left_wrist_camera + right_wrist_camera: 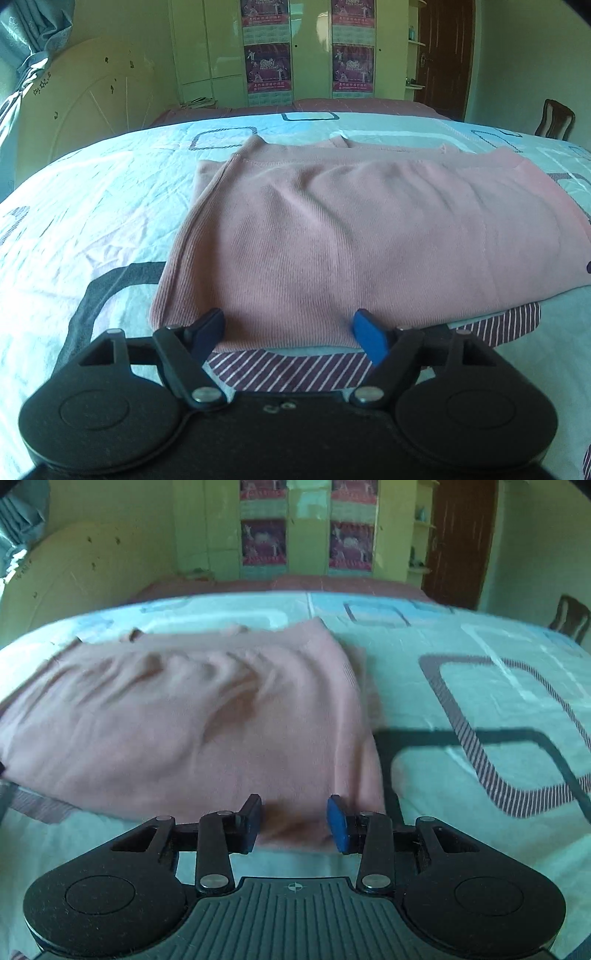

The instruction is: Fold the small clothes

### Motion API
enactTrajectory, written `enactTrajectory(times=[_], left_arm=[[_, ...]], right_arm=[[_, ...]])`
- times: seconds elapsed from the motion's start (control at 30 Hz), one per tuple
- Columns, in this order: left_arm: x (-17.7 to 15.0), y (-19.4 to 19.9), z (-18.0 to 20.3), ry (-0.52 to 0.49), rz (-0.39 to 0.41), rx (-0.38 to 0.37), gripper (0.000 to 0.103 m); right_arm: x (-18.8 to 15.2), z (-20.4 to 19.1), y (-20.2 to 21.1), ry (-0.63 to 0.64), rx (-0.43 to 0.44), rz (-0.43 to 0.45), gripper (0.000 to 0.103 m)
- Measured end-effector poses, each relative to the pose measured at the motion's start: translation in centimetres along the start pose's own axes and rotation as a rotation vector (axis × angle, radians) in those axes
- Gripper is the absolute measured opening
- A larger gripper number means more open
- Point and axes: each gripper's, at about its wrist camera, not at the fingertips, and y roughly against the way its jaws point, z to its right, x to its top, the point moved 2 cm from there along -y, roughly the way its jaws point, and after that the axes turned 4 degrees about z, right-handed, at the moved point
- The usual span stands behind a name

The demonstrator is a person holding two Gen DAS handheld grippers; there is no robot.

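— Since the pink garment (369,236) already lies on the bed (92,206) with one layer doubled over another, do we count the fold as begun?

— We do. From the left wrist view we see a top layer whose far hem stops short of the neckline behind it, so at least one fold looks made. The near edge sits right at our left gripper (291,332).

— And are we holding anything?

— No. The left fingers (210,326) stand well apart, straddling the near edge of the cloth without closing on it. The right gripper (295,821) is the same: its fingers (338,823) are spread, with the near right corner of the garment lying between them, unpinched as far as we can judge.

— What is left, then?

— We judge the piece is still wide from left to right, and the right wrist view shows wrinkles across its top, though that view is blurred. Another fold to make it compact seems due, and some smoothing.

— What is that striped cloth (295,373) under the near edge?

— We cannot tell whether it is a second garment or the sheet's printed pattern. If it is clothing, it waits unfolded beneath the pink one.
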Motion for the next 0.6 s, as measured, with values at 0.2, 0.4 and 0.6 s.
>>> enactTrajectory(times=[0.2, 0.4, 0.6], left_arm=[[0.0, -0.1, -0.2, 0.005, 0.004, -0.003, 0.079], [-0.2, -0.1, -0.4, 0.010, 0.015, -0.006, 0.080], [-0.1, 0.5, -0.9, 0.041, 0.001, -0.013, 0.081]], right_arm=[[0.5, 0.5, 0.8, -0.005, -0.021, 0.016, 0.033], [0.0, 1.4, 0.5, -0.001, -0.010, -0.009, 0.033], [0.2, 1.7, 1.0, -0.020, -0.002, -0.008, 0.034]])
